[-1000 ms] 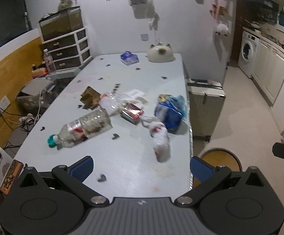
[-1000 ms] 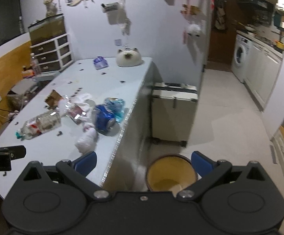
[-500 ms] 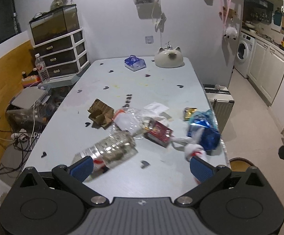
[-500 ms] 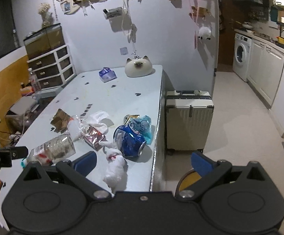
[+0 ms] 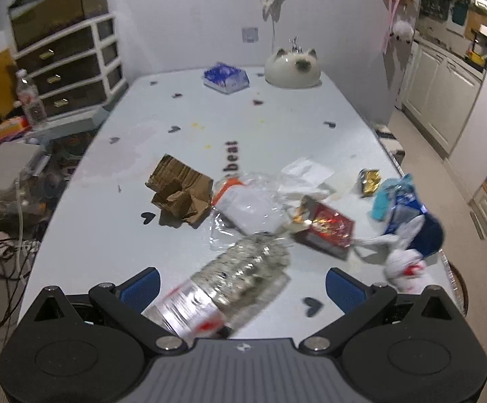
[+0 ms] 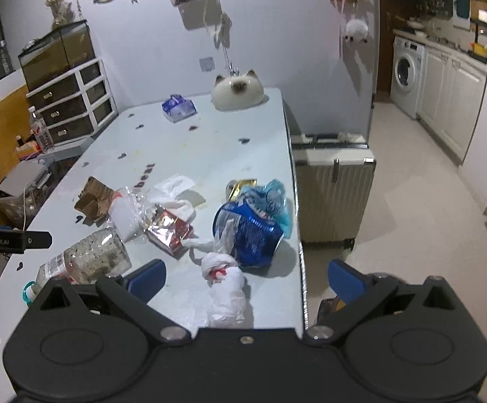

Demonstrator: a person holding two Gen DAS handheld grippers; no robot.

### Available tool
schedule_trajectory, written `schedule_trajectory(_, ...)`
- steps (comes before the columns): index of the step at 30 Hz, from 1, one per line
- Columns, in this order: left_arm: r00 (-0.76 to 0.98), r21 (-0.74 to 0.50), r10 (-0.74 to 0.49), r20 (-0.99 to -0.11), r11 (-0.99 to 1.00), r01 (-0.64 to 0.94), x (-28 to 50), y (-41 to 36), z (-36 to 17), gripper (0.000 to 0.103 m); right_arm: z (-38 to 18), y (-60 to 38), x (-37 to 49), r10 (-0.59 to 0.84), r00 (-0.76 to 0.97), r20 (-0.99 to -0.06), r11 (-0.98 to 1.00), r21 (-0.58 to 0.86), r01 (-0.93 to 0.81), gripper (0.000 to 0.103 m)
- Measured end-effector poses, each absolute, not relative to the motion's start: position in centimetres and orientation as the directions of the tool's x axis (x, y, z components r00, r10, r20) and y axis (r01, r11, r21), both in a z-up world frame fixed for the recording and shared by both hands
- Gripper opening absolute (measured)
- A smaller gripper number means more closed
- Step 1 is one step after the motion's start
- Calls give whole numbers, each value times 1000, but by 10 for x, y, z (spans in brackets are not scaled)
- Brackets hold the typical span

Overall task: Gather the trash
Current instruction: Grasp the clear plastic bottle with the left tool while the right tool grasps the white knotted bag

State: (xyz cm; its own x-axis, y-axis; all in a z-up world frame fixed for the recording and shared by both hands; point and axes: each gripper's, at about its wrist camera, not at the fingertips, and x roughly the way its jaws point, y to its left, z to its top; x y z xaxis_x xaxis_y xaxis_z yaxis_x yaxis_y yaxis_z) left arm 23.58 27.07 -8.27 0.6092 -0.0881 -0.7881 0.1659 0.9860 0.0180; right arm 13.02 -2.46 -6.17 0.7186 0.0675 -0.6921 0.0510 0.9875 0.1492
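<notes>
Reading "beat" point(image 5: 229, 156) on littered table point(image 5: 277, 124)

My right claw point(image 6: 245, 277) hangs above the near end of the table point(image 6: 210, 141) with its blue fingers point(image 6: 147, 277) spread wide and nothing between them. Just ahead lies a knotted white bag point(image 6: 225, 287) with a red mark, touching a crushed blue packet point(image 6: 248, 226). To the left of that sit a red foil wrapper point(image 6: 168, 231), a clear plastic bag point(image 6: 126, 213) and torn cardboard point(image 6: 92, 198). A plastic bottle point(image 6: 85, 263) lies on its side near my left finger. At the far end sit a cat-shaped ornament point(image 6: 236, 92) and a tissue pack point(image 6: 179, 108). A pale suitcase point(image 6: 332, 184) stands just beside the table's right edge. My other claw point(image 6: 11, 240) shows at the left edge of my view.
</notes>
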Motion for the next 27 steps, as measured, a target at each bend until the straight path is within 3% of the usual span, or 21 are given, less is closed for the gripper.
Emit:
schedule_trajectory(10,381,-112,-199,-903,965,238,288,325,-158,103,-109,-17,163,92,645,-759,975,202,98,102)
schedule_trajectory(13,305,-111,-186,-934,963,246,285,327,-170,102,-120,-15,170,90,627,-774,976,194,99,99)
schedule_trajectory(17,243,-205,-282,-928,932,297,264,319,-166,101,-135,-11,180,70,612,-788,980,168,105,98)
schedule_trajectory(20,230,-243,-330,-916,910,337,248,306,-160,97,-145,-8,190,80,597,-798,982,166,91,89)
schedule_trajectory(27,331,-149,-226,-916,959,242,254,287,-153,82,-169,6,216,122,545,-830,984,171,40,60)
